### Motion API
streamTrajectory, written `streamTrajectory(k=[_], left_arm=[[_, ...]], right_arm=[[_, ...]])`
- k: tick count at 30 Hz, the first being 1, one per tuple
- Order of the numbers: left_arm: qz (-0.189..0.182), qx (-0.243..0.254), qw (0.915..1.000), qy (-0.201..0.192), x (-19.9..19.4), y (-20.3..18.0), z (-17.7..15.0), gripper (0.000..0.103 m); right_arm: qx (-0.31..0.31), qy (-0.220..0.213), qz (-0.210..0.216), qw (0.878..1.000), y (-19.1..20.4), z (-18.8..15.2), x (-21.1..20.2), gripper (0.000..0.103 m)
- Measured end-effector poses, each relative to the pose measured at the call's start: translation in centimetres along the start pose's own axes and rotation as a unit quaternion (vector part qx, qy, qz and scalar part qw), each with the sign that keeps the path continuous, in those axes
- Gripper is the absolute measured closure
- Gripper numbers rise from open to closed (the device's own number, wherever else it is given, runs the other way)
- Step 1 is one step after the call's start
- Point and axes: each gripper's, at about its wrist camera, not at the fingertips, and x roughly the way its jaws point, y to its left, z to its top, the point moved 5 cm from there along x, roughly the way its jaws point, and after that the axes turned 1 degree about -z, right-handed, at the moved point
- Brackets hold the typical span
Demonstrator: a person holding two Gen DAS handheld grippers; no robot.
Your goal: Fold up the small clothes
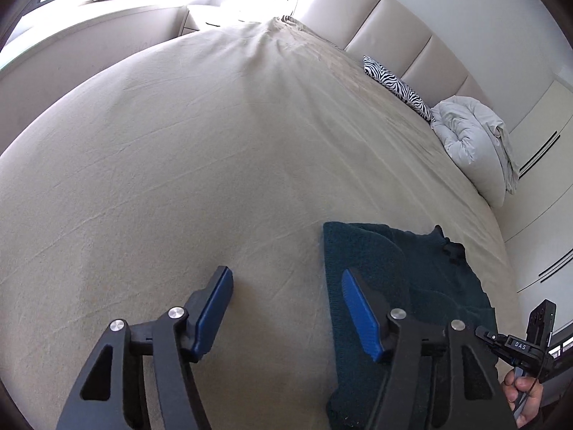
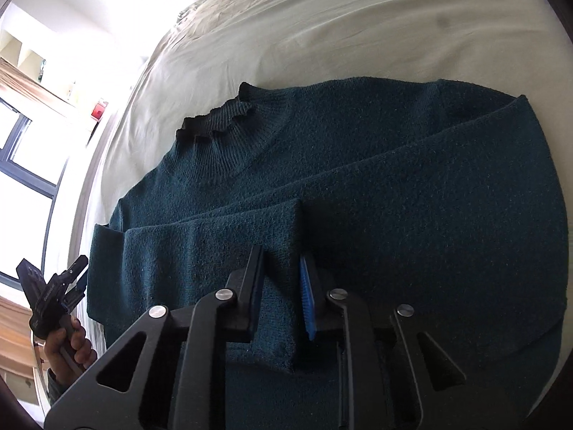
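Bedsheet [image 1: 179, 179] under sweater [image 2: 394, 197]: right tool [image 2: 279, 286] clamps its sleeve, left tool [image 1: 283, 308] apart.

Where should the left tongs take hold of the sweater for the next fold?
Probably the sweater's straight side edge near the left tongs, coming from the bare sheet beside it. That edge lies flat with open bed next to it, so one pad can slide under. The right tongs already pinch the folded sleeve, so avoid that part.

Daylight from the blown-out bright window [image 2: 32, 136] glares white; fisheye bends edges, dark vignette corners, focus stays sharp.
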Motion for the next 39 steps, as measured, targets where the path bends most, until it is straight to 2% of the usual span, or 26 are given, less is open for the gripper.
streamTrajectory(k=[9,11,13,18,20,23,28,31,33,35,37,38,39], left_arm=[[0.019,0.044,0.9985,0.025,3.0,-3.3,1.1,0.038],[0.027,0.043,0.9982,0.034,3.7,-3.5,1.3,0.054],[0.038,0.042,0.9978,0.036,4.2,-3.2,1.6,0.065],[0.045,0.056,0.9971,0.027,4.4,-3.0,1.4,0.078],[0.050,0.065,0.9964,0.022,4.7,-3.1,1.1,0.086],[0.052,0.069,0.9961,0.015,5.0,-3.0,1.0,0.092],[0.060,0.080,0.9950,0.000,5.6,-2.9,0.9,0.093],[0.055,0.086,0.9947,-0.013,4.6,-3.2,0.8,0.091],[0.057,0.080,0.9949,-0.025,3.1,-3.1,0.5,0.090],[0.054,0.078,0.9950,-0.033,1.6,-3.2,-0.3,0.083],[0.046,0.082,0.9948,-0.038,0.3,-3.5,-1.3,0.081],[0.050,0.094,0.9937,-0.035,0.0,-3.9,-2.0,0.081],[0.055,0.107,0.9922,-0.033,-0.2,-4.2,-2.6,0.081]], right_arm=[[-0.034,-0.029,-0.008,0.999,0.9,0.3,-1.9,0.096],[-0.042,-0.039,-0.014,0.998,1.2,0.5,-2.4,0.096],[-0.046,-0.045,-0.020,0.998,1.2,0.7,-2.8,0.096],[-0.044,-0.052,-0.030,0.997,0.0,0.9,-3.5,0.096],[-0.040,-0.049,-0.035,0.997,-0.6,0.8,-3.2,0.096],[-0.038,-0.042,-0.043,0.997,-1.2,0.4,-2.5,0.097],[-0.019,-0.042,-0.037,0.998,-2.4,0.2,-1.7,0.097],[-0.006,-0.039,-0.019,0.999,-3.0,0.3,-1.7,0.097],[0.003,-0.042,-0.005,0.999,-3.1,0.3,-2.5,0.093],[0.015,-0.038,0.010,0.999,-3.3,-0.1,-3.4,0.090],[0.020,-0.043,0.021,0.999,-3.1,-0.3,-4.4,0.072],[0.021,-0.044,0.026,0.998,-2.9,-0.5,-4.8,0.069],[0.021,-0.044,0.032,0.998,-2.7,-0.7,-5.2,0.060]])
